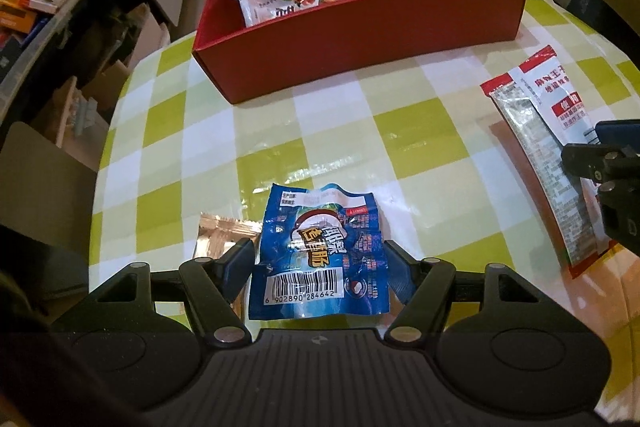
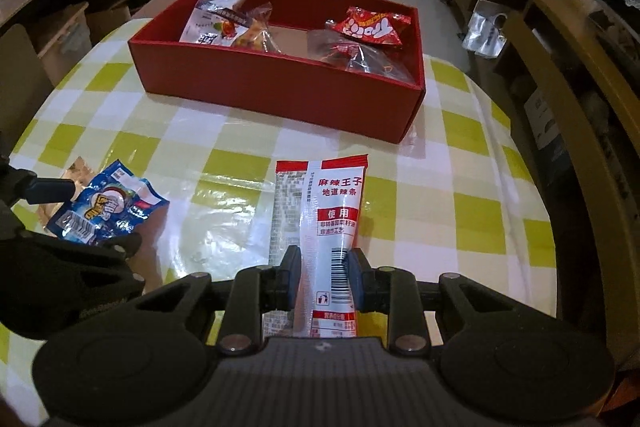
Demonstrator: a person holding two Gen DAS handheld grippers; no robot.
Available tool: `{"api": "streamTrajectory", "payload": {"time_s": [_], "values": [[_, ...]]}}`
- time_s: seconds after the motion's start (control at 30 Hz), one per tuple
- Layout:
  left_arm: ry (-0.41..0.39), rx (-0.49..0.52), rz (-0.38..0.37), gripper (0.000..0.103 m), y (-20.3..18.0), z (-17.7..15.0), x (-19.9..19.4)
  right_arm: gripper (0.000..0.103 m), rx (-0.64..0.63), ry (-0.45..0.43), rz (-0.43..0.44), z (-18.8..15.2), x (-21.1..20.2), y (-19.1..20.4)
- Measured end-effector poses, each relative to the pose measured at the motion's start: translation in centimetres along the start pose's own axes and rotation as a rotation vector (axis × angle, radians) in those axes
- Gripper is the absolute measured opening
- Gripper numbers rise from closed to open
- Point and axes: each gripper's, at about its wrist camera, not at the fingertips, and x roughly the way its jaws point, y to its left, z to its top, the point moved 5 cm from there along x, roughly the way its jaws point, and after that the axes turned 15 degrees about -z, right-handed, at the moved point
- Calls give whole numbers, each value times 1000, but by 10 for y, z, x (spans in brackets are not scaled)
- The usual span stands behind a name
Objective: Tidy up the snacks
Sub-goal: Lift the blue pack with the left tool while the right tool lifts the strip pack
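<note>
- My right hand-held gripper (image 2: 323,281) is clamped on the near end of the white-and-red spicy-strip packet (image 2: 334,223), blue pads pressing it from both sides just by the barcode.
- To do this lift well, I judge I should raise the packet straight up until its far end clears the worktop (image 2: 472,167), then carry it over the near wall of the red box (image 2: 280,87) before letting go.
- The packet is long and limp, so it will likely droop; I'd keep it high enough that the tail doesn't snag the box rim.
- The box already holds snacks at both ends, with a bare patch in the middle that looks a fair place to drop it.
- My left hand-held gripper (image 1: 320,267) stands apart around the crinkled blue sausage packet (image 1: 320,251), not pressing it; that packet lies flat on the checked worktop, barcode towards me, partly over a gold wrapper (image 1: 220,235).
</note>
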Motion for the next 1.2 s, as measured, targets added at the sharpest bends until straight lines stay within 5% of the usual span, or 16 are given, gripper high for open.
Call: {"api": "streamTrajectory", "payload": {"time_s": [0.27, 1.2], "values": [[9, -4, -8, 74, 0, -2, 3, 33, 9, -8, 4, 2, -1, -4], [-208, -101, 23, 74, 11, 49, -37, 33, 103, -154, -34, 43, -17, -30]]}}
